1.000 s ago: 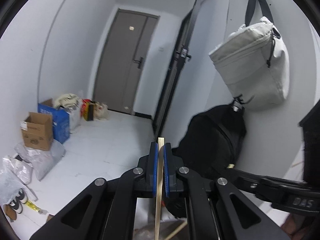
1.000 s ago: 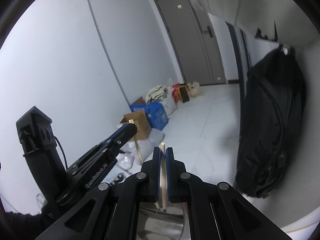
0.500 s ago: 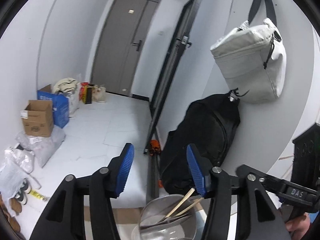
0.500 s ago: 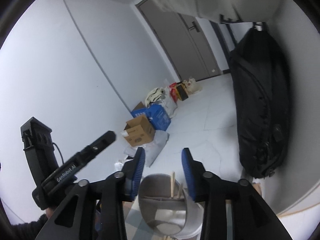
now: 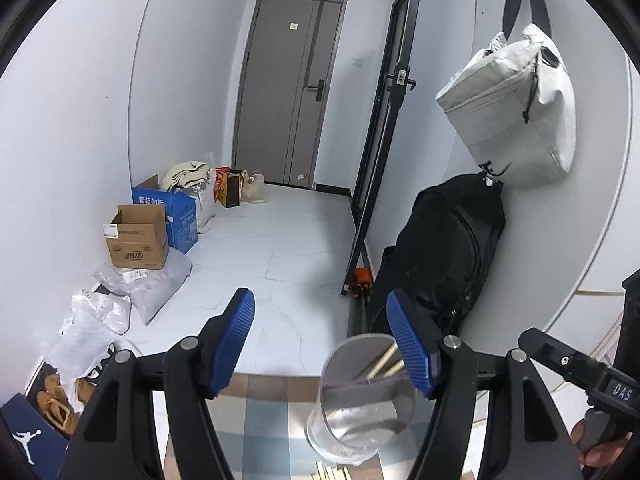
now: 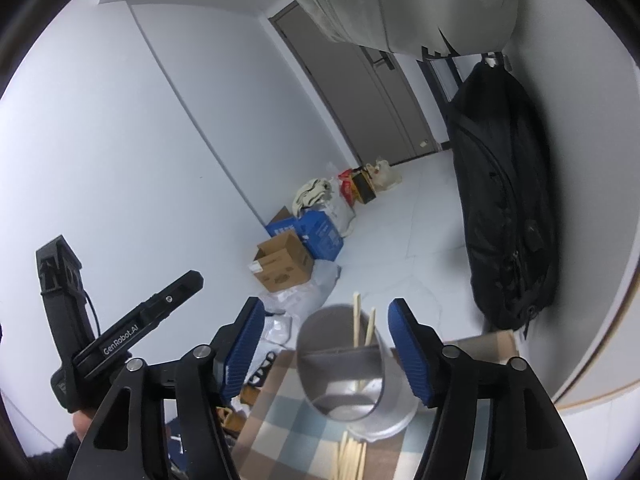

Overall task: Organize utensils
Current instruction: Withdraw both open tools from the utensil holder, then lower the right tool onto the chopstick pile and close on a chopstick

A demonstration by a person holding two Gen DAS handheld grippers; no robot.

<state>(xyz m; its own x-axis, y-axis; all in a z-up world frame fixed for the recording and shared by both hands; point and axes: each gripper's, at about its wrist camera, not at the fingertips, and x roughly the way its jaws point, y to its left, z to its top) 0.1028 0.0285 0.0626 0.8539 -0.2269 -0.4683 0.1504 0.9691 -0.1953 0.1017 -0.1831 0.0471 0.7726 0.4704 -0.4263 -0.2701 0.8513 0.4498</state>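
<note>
Nearest to me, a loose bundle of wooden chopsticks (image 6: 352, 458) lies flat on the checked tabletop (image 6: 280, 412), its near end running out of the bottom of the right wrist view. Just beyond it stands the metal holder (image 6: 360, 380), a divided steel cup with two chopsticks (image 6: 357, 322) already upright in its back compartment.

My main worry is the holder: it looks light and tall, and it sits close to the tabletop's far edge. If I bring the next sticks down at a slant, or clip the rim with a blue pad, I judge it could tip or slide off toward the floor. The loose bundle is another risk; pinching one stick near its tip may scatter the others or let it swing in the grip.

My right gripper (image 6: 326, 350) is spread wide and holds nothing, hanging above the holder and pitched slightly down, so the cup appears between its fingers. My left gripper (image 5: 322, 344) is likewise wide apart and empty, held level to the left of the holder, whose rim sits beside its right pad (image 5: 412, 348).

Farther off, a black backpack (image 6: 508, 196) hangs on the wall and cardboard boxes (image 5: 138, 234) sit on the floor.
</note>
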